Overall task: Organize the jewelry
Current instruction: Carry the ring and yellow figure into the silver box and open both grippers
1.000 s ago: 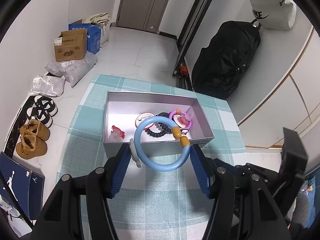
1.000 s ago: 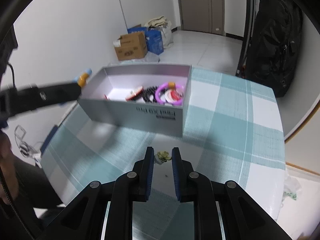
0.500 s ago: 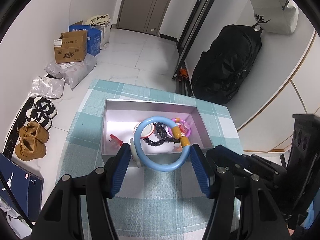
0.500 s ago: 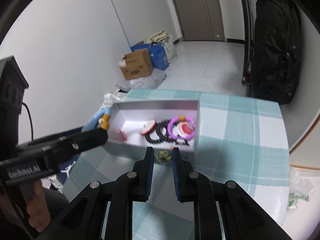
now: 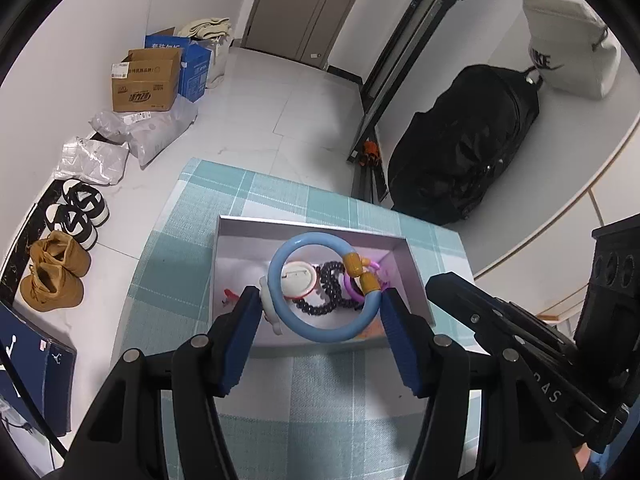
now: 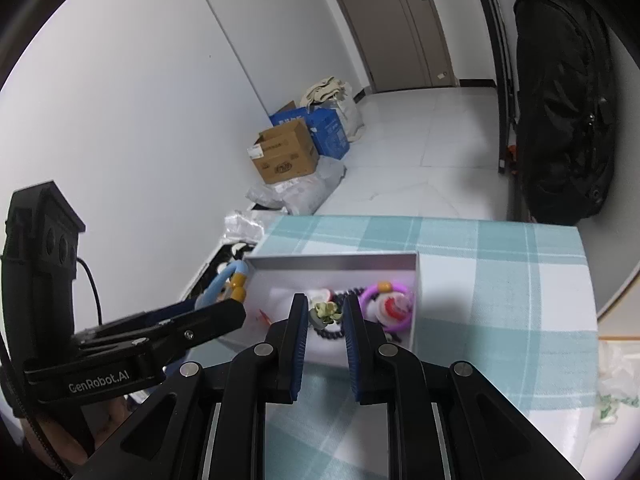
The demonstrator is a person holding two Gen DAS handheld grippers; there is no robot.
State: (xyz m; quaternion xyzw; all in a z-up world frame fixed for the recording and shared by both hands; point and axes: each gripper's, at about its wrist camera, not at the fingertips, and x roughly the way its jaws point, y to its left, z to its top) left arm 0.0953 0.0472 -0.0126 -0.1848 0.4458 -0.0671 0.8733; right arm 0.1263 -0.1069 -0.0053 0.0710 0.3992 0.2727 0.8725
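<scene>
Left wrist: left gripper [image 5: 318, 308] clamped blue bangle [image 5: 320, 328], held above white box [image 5: 416, 280] on checked tablecloth [image 5: 172, 276] | Right wrist: right gripper [image 6: 326, 314] pinched narrow on small green flower piece [image 6: 326, 311], over box [image 6: 336, 261] beside purple ring [image 6: 386, 306]

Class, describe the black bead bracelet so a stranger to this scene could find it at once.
Find the checked teal tablecloth, then the open white box on it. Inside, the black bead bracelet lies in the middle, between a round white badge and a purple ring. It alone is a dark, beaded string.
</scene>
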